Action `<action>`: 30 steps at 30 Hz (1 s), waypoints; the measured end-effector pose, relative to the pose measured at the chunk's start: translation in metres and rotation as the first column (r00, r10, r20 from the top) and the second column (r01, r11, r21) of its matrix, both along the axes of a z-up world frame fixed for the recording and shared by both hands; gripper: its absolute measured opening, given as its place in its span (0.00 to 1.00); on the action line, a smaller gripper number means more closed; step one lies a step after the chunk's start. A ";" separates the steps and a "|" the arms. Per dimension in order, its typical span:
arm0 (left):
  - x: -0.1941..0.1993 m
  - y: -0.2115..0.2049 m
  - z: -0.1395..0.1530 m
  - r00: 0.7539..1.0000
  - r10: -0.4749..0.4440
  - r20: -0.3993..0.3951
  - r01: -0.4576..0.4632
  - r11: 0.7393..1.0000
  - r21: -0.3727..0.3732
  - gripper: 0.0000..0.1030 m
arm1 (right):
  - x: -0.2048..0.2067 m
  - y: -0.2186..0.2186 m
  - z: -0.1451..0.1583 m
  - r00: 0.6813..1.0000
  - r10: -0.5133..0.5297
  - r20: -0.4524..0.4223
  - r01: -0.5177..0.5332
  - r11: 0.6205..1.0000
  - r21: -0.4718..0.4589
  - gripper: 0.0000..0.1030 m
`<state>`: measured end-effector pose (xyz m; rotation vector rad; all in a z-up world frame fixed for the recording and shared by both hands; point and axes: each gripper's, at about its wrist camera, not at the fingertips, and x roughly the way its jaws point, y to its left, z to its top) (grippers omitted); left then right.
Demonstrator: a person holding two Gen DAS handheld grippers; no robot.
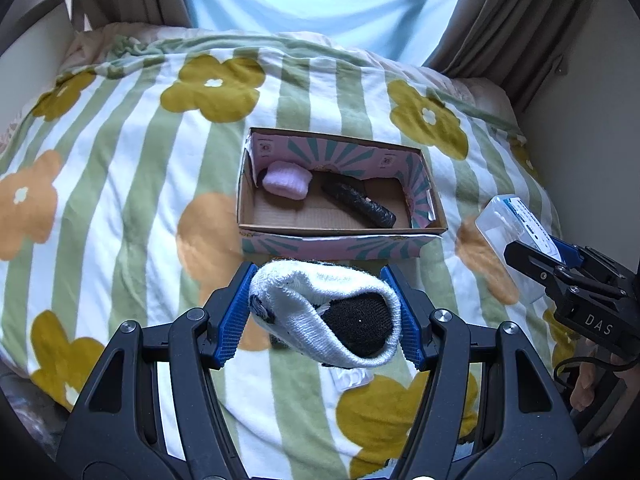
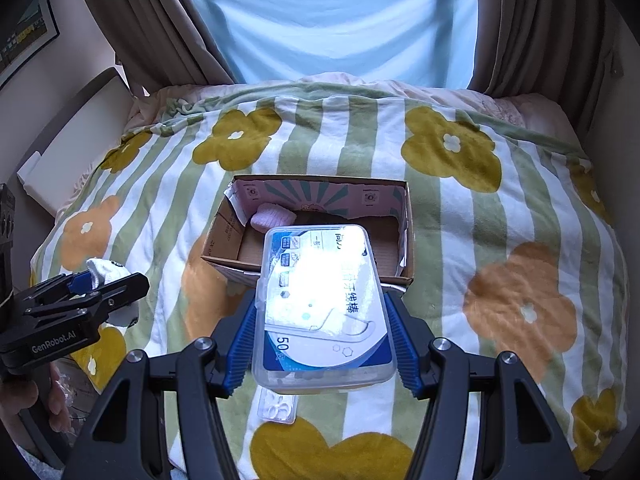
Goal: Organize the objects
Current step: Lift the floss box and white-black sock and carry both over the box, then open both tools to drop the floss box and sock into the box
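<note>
Left gripper (image 1: 326, 312) clamped on a rolled white sock bundle (image 1: 320, 312) with a black sock tucked inside, blue pads pressing both sides, held above the floral blanket (image 1: 120, 168) on the bed. Straight ahead at 12 o'clock from that bundle, an open cardboard box (image 1: 340, 232) with pink and teal printed walls, resting on the blanket. Inside the box, a pale pink roll (image 1: 286, 185) at the 10 o'clock corner against the far wall, and a dark rolled item (image 1: 360, 204) lying diagonally across the middle toward 4 o'clock, the two apart. Right gripper (image 2: 322, 340) pinching a clear plastic floss-pick case (image 2: 320, 312) by its long sides, blue-and-white label up with glare across it, its far end overlapping the near wall of the box in the right wrist view. Small clear plastic piece (image 2: 278, 406) lying on the blanket at 6 o'clock below the case. From the left wrist camera, right gripper and case showing at 3 o'clock, beside the box's right end and clear of it. Beige curtains (image 2: 160, 20) and a bright window at 12 o'clock beyond the bed.
</note>
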<state>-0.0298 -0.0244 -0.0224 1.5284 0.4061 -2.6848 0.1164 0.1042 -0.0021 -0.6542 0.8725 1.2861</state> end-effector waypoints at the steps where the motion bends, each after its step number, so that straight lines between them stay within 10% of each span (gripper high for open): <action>1: -0.006 -0.001 -0.001 1.000 0.008 0.006 -0.008 1.000 0.000 0.59 | 0.003 0.007 -0.001 1.000 0.012 0.003 -0.012 1.000 -0.003 0.55; 15: -0.140 -0.021 -0.054 0.990 0.113 0.084 -0.114 0.993 0.009 0.59 | 0.036 0.128 -0.063 0.963 0.270 0.025 -0.266 0.958 -0.109 0.55; 30: -0.250 -0.013 -0.168 0.958 0.106 0.267 -0.114 0.993 0.016 0.59 | 0.019 0.182 -0.171 0.828 0.558 -0.061 -0.554 0.794 -0.249 0.55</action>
